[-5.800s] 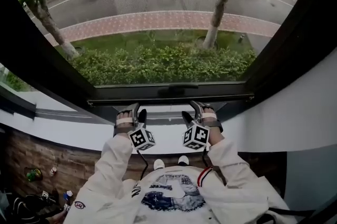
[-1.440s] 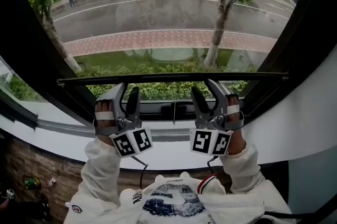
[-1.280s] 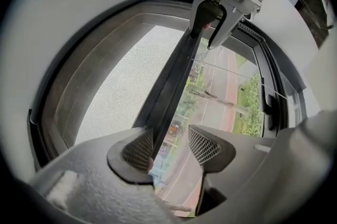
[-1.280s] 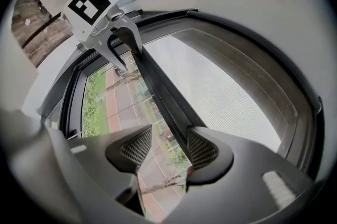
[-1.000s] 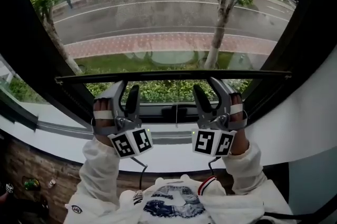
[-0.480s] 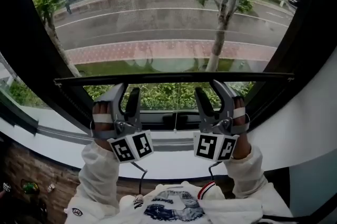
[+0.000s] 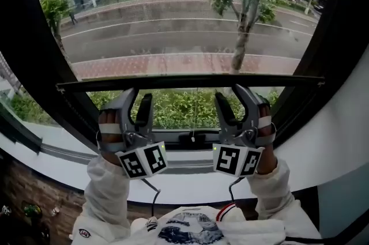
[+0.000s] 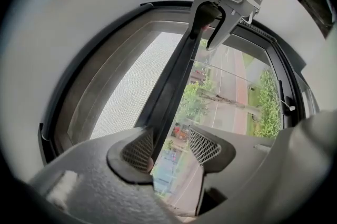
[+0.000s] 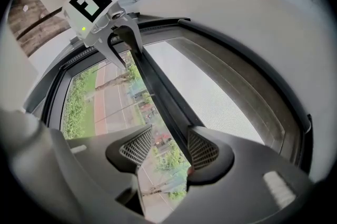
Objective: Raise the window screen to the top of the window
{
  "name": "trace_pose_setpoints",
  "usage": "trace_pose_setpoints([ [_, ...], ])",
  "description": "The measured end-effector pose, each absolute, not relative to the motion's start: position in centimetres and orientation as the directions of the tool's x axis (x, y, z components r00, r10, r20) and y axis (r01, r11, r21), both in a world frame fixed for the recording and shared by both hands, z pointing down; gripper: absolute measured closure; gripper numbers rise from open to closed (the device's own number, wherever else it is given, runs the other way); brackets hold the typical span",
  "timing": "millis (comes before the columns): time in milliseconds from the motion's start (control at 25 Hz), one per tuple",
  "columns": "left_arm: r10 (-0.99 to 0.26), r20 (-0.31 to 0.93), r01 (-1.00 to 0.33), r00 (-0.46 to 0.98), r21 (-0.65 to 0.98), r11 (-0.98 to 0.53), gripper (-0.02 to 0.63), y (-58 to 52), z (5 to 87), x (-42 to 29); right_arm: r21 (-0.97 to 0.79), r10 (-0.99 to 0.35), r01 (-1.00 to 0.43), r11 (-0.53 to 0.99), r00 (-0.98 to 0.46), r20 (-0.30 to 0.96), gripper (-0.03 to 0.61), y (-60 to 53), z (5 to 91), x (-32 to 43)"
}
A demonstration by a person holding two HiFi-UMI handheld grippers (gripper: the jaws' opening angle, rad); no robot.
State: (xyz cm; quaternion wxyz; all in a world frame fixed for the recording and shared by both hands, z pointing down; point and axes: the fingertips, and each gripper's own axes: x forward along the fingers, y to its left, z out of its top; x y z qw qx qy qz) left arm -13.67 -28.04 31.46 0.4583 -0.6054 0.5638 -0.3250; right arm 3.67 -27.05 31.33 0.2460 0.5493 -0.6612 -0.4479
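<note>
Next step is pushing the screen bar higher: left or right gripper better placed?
Neither clearly: use both. The left gripper and right gripper each have open jaws straddling the screen bar from below, about evenly either side of its middle. Lifting with one alone would likely tilt it.

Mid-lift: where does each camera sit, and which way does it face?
Head view: on the person's head, facing forward and down; white sleeves, grey left gripper and right gripper at the window screen's black bottom bar.
Left gripper view: rides the left gripper, looking along the bar; own open jaws.
Right gripper view: likewise, from the right gripper.
Shared: each gripper view shows the other gripper.
</note>
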Motion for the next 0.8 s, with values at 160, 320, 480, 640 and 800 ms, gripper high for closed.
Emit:
trace_pose_setpoints([
  [160,-0.98,-0.132,-0.378,0.151,-0.923,0.066,0.399,-28.6,26.2,-13.1,0.866,-0.946,-0.5,-0.013,-0.273,-0.172,0.368,-27.7,26.0,4.3],
  [320,-0.979,-0.136,-0.376,0.152,-0.924,0.07,0.399,-29.0,23.5,-12.8,0.866,-0.946,-0.499,-0.019,-0.272,-0.178,0.368,-28.1,23.3,4.6],
  [480,-0.978,-0.141,-0.371,0.152,-0.926,0.076,0.399,-29.1,21.2,-12.8,0.87,-0.945,-0.493,-0.027,-0.272,-0.184,0.368,-28.2,20.9,4.6],
  [640,-0.978,-0.146,-0.369,0.152,-0.926,0.081,0.4,-29.1,20.6,-12.7,0.871,-0.943,-0.491,-0.036,-0.271,-0.192,0.368,-28.1,20.4,4.7],
  [800,-0.976,-0.153,-0.362,0.153,-0.928,0.088,0.4,-29.1,21.3,-12.6,0.871,-0.942,-0.49,-0.043,-0.27,-0.198,0.368,-28.2,21.1,4.8],
])
